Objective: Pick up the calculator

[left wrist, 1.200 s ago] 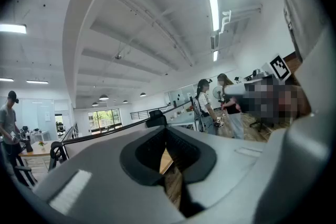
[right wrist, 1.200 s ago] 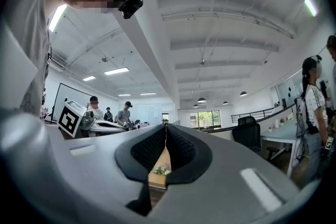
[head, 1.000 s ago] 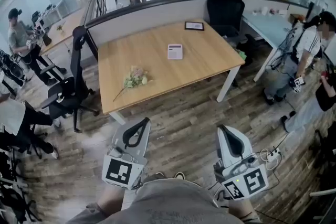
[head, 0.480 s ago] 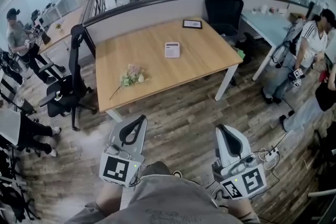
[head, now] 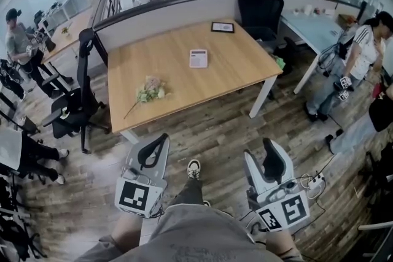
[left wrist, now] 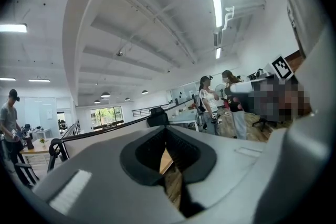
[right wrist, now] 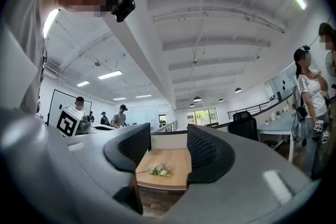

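While we stand on the plank floor (head: 215, 126), short of the wooden desk (head: 245, 64), we log from the left.

- Left gripper (head: 161, 142): held low, jaws together, nothing in them.
- A flower sprig (head: 148, 92) lies on the desk's left half.
- The calculator (head: 198, 58) lies flat near the desk's middle, face up, well apart from both grippers. It is ahead and between their two lines, a little nearer the left one's. Its outline reads near square from here, so we cannot call a long axis.
- Right gripper (head: 261, 155): jaws opening, wide apart, with only the far desk showing between them.

Judgement: the right gripper, being open, looks the likelier picker. It would need to travel forward and leftward.
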`<state>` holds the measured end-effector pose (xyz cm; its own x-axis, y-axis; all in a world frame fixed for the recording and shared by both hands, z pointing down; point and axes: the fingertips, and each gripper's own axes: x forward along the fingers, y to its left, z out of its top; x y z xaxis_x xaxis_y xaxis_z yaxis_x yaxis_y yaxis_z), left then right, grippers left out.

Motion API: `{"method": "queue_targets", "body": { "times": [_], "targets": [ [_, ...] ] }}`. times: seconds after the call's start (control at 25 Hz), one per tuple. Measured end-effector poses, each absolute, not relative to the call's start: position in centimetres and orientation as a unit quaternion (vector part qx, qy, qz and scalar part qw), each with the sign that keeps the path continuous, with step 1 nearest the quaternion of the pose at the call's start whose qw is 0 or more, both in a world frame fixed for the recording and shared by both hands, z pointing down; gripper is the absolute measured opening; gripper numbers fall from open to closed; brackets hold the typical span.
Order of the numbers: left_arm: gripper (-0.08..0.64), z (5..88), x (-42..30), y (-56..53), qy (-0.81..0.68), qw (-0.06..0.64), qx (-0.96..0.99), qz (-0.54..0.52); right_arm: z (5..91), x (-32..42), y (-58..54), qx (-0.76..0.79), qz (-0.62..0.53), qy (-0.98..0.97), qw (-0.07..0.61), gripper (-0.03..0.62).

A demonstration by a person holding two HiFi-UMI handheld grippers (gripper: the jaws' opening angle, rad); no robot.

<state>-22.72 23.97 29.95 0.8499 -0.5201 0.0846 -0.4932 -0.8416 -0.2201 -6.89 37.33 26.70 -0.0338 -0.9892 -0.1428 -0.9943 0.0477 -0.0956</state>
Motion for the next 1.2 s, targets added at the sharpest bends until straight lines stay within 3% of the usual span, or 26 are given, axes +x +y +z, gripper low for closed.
{"method": "queue_targets", "body": {
  "times": [0.48, 1.2],
  "targets": [
    [0.002, 30.9, -17.5, 16.9, 0.247, 0.071, -0.963, -0.086, 29.0, -3.0, 29.4, -0.695, -0.012, 0.717, 0.055, 0.204],
    [0.002, 31.2, -10.3, -4.4, 0.211, 0.054, -0.971, -0.099, 29.5, 3.0, 6.6, -0.696, -0.057, 0.715, 0.037, 0.204]
  ]
}}
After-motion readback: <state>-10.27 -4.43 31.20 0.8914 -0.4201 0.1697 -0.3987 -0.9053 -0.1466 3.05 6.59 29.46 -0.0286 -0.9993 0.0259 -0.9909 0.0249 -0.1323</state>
